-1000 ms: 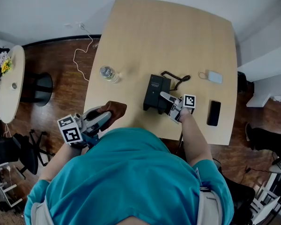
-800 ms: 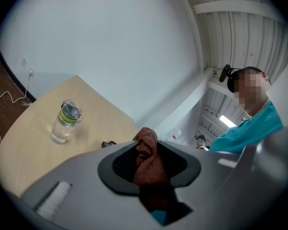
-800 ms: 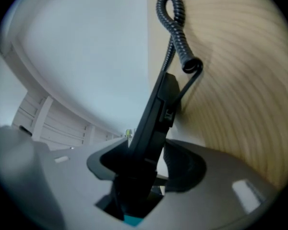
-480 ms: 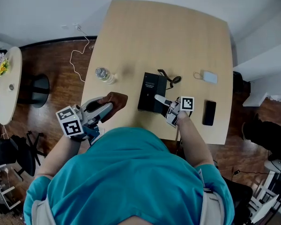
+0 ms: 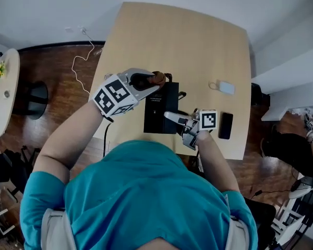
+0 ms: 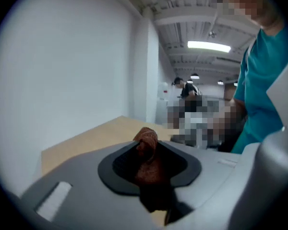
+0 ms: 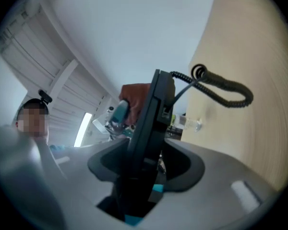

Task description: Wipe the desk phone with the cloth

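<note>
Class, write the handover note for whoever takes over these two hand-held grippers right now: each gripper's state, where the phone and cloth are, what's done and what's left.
Left hand-held gripper: shut on the brown cloth, which is at the far edge of the desk phone. Whether the cloth touches the phone can't be told.
Right hand-held gripper: its jaws have just been closing and are clamped on the desk phone's near edge.
Done: cloth is in the gripper and the phone is gripped.
Left: the wiping itself. No wiped area can be made out.
</note>
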